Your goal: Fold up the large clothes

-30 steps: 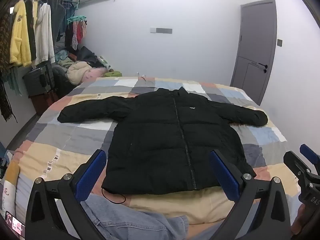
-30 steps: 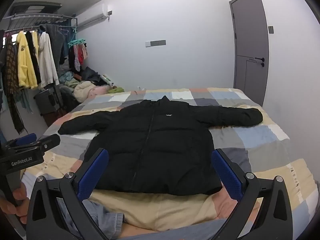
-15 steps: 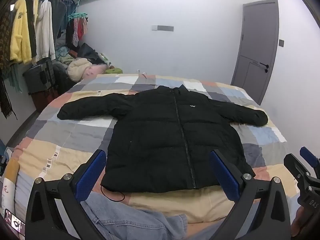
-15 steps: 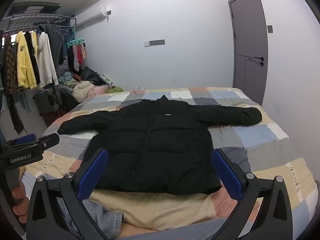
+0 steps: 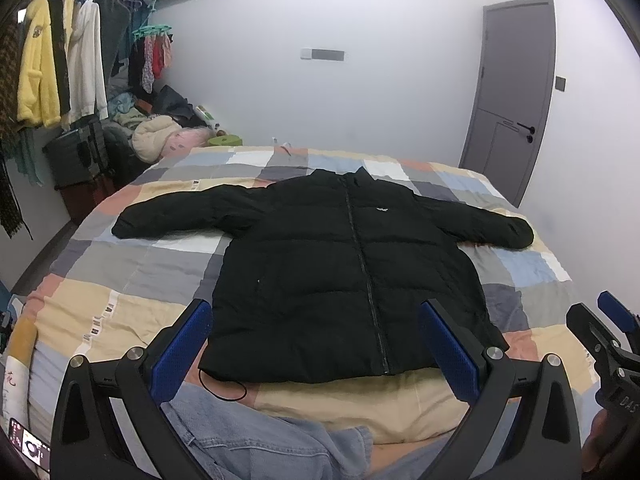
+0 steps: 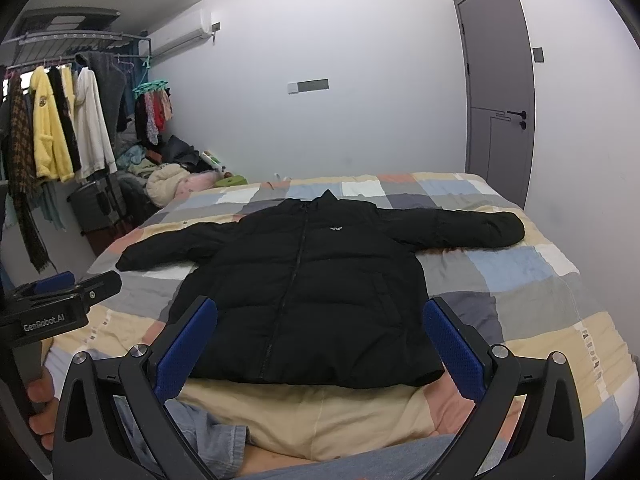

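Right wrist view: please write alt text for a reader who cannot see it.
A black puffer jacket lies flat, zipped, sleeves spread, on a bed with a checked quilt. The open right claw frames its hem without touching it; the left claw shows at the left edge.

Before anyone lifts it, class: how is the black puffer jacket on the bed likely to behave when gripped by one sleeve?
The black puffer jacket looks quilted and puffy, so it is probably light for its bulk. Lying limp on the bed, it would likely sag rather than hold its shape. Its smooth shell may slip between the blue pads of the right tongs, which are open.
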{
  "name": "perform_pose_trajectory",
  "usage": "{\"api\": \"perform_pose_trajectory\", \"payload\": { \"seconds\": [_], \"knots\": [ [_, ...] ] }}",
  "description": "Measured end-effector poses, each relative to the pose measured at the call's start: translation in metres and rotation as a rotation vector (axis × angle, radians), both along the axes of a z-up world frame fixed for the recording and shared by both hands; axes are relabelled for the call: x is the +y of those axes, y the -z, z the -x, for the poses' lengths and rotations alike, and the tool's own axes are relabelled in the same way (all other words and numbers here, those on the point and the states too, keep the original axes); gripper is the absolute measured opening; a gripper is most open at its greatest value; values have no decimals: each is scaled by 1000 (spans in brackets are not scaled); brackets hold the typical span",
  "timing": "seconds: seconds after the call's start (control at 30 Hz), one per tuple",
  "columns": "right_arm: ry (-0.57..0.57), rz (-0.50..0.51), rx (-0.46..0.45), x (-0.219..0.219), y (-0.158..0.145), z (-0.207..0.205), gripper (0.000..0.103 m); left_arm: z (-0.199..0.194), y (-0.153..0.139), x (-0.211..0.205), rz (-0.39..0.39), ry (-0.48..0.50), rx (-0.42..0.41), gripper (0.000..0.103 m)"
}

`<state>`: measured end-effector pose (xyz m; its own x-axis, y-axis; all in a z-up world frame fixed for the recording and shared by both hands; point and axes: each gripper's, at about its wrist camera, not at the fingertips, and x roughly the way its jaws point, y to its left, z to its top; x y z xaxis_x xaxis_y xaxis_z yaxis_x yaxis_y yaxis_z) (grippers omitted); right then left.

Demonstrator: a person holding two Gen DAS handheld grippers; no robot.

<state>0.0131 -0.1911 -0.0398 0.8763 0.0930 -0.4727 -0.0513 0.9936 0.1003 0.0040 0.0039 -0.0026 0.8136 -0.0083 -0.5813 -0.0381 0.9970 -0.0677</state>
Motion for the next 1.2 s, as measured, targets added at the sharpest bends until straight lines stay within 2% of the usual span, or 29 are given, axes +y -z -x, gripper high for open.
{"api": "perform_pose_trajectory", "payload": {
  "seconds": [1.2],
  "knots": [
    [1,-13,5,-10,-1,1,103,1,-4,-2,-7,-7,16,103]
  ]
}}
